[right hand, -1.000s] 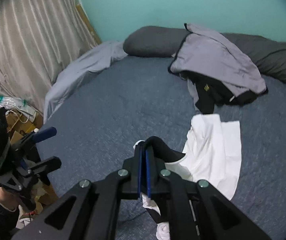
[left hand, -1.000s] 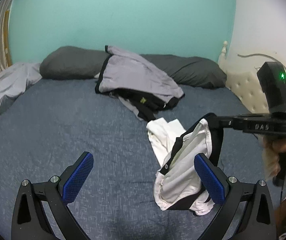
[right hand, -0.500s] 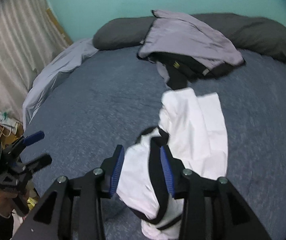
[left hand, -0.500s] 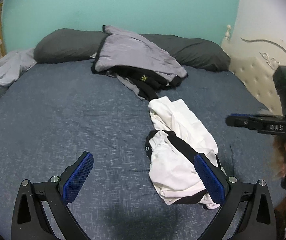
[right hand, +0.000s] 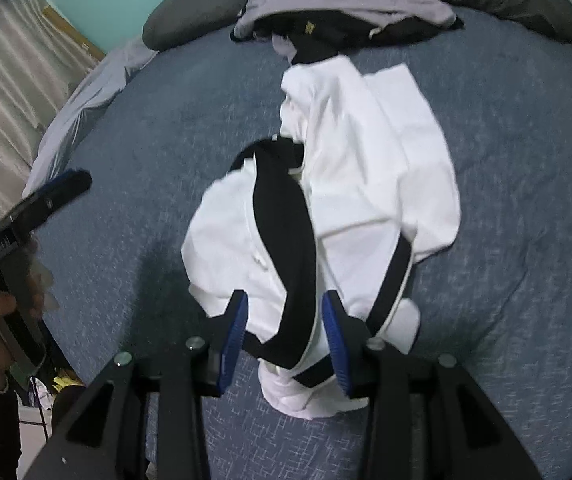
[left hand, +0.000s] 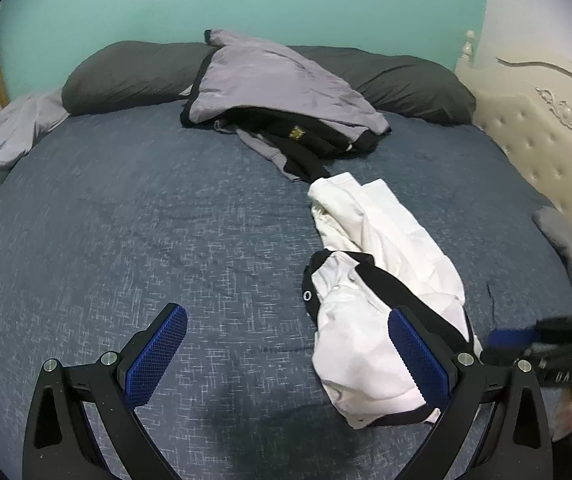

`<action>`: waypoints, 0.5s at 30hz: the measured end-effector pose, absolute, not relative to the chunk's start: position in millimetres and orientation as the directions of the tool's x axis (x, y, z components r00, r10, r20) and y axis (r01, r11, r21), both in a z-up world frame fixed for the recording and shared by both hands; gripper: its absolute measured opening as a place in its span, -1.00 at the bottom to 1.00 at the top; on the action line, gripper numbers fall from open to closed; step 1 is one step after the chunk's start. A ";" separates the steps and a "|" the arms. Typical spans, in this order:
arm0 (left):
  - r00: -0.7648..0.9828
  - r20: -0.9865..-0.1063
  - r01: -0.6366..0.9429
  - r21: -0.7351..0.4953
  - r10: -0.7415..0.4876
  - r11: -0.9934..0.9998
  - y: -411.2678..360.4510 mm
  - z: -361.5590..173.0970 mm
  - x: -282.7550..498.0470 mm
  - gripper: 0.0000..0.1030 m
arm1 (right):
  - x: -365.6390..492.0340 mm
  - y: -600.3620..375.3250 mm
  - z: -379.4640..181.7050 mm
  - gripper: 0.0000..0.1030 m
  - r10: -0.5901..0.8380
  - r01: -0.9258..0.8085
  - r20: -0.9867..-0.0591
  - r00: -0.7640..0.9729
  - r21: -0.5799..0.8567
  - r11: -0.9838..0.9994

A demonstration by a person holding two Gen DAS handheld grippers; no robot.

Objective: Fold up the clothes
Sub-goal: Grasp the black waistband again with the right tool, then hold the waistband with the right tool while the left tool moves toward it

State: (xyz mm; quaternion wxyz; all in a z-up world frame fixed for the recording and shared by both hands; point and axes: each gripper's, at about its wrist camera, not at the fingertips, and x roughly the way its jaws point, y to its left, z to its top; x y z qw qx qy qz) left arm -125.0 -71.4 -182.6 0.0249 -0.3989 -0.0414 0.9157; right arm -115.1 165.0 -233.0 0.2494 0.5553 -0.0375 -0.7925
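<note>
A white garment with black trim [left hand: 382,264] lies crumpled on the blue-grey bed cover [left hand: 126,220]. My left gripper [left hand: 286,314] is open wide just above the cover, and its right finger overlaps the garment's near end. In the right wrist view the garment [right hand: 366,152] stretches away from me. My right gripper [right hand: 284,296] hangs open over its near end. A black band runs between the jaws, but the pads stand clear of it. In the left wrist view my right gripper [left hand: 542,348] shows blurred at the right edge.
A heap of grey and black clothes [left hand: 278,96] lies against dark pillows [left hand: 126,72] at the far side. A cream padded headboard [left hand: 546,128] borders the right, a pale sheet [left hand: 2,140] the left. A curtain [right hand: 6,80] hangs beyond the bed.
The right gripper held the garment up, then opened and dropped it. The garment now lies on the bed. Both grippers have sunk toward the cover.
</note>
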 end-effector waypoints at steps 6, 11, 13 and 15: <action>-0.678 -0.732 -0.004 -0.094 0.071 -0.996 -74.8 -189.6 -132.8 0.99 | -117.4 160.6 -253.2 -0.25 -0.414 0.325 -0.878 -0.239 0.329 -0.887; -0.674 -0.734 -0.009 -0.108 0.085 -0.994 -74.6 -197.5 -140.9 0.99 | -118.2 166.2 -262.8 -0.72 -0.417 0.322 -0.877 -0.239 0.334 -0.886; -0.667 -0.740 -0.013 -0.104 0.086 -0.994 -72.5 -201.9 -145.1 0.99 | -116.7 168.8 -262.8 -0.89 -0.399 0.338 -0.880 -0.256 0.305 -0.890; -0.661 -0.745 -0.021 -0.099 0.088 -0.995 -68.8 -206.5 -150.7 0.99 | -115.7 175.0 -259.4 -0.91 -0.401 0.345 -0.874 -0.274 0.300 -0.889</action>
